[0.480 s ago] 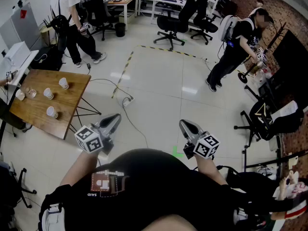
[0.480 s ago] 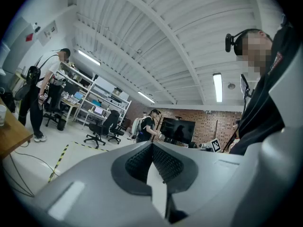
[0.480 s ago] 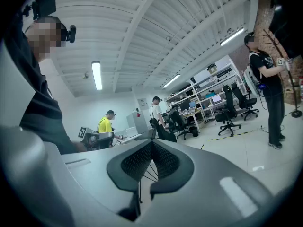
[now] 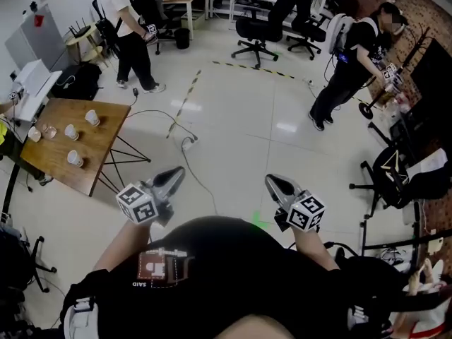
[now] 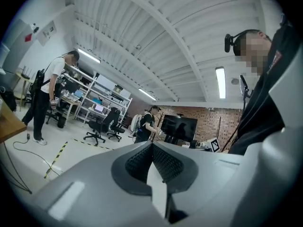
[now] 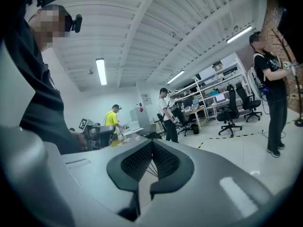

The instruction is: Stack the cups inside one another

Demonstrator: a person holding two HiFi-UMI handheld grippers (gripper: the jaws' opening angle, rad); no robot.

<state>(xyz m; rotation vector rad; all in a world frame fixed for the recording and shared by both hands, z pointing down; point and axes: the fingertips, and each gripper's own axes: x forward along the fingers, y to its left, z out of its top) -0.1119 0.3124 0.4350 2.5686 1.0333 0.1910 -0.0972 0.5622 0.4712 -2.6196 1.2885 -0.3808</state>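
Several white paper cups stand apart on a wooden table at the left of the head view, among them one cup at the far side, another cup in the middle and a third cup nearer me. Both grippers are held in front of my body over bare floor, well away from the table. My left gripper is shut with nothing in it; its jaws meet in the left gripper view. My right gripper is also shut and empty, jaws together.
A cable with a power strip runs across the floor by the table. A person in a white shirt stands beyond the table and a person in black at the right. Office chairs and desks line the back. A black chair stands at right.
The person in the white shirt has walked a little to the right. The head view has shifted slightly. Both grippers stay shut and in about the same place.
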